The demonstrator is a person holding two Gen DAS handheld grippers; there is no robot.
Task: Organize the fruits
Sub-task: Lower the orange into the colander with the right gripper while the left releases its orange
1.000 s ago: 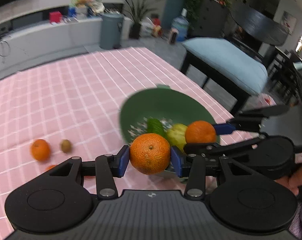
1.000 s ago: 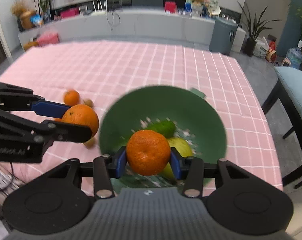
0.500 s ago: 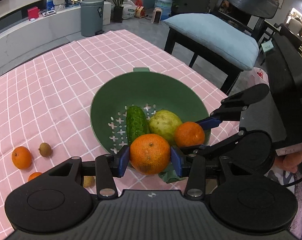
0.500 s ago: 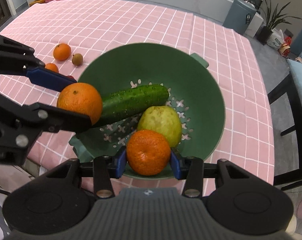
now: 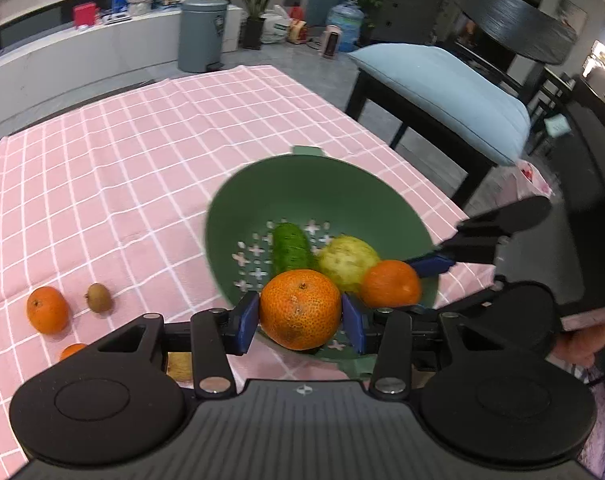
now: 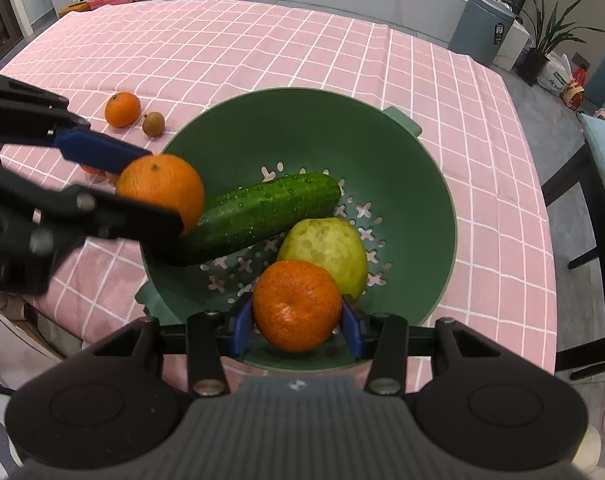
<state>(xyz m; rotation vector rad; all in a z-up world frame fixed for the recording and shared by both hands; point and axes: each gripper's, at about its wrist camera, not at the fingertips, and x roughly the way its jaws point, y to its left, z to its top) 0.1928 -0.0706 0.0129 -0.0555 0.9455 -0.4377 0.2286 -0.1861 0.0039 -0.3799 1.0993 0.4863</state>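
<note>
1. Plainly, both tools are loaded; the left gripper point(image 5: 301, 322) pinches a mandarin point(image 5: 300, 310) between its blue pads, and the right gripper point(image 6: 297, 326) pinches a second mandarin point(image 6: 297, 305) in the same way.
2. Both fruits hang over the green colander point(image 6: 414, 168), which sits on the pink checked tablecloth point(image 6: 262, 48); the left one hovers above the near rim, by the cucumber's end, while the right one sits low inside, just beside the guava.
3. Inside the colander lie a cucumber point(image 6: 258, 216) and a pale green guava point(image 6: 326, 250), touching each other.
4. Loose on the cloth, well apart from the colander, remain another mandarin point(image 6: 122, 109), a small brown fruit point(image 6: 153, 124) beside it, and more fruit half hidden by the left gripper.
5. My reading: the step in hand is the drop into the colander; next, each gripper should ease its jaws apart low over a bare patch of the perforated floor, so neither mandarin bounces out; then the loose fruit needs fetching.
</note>
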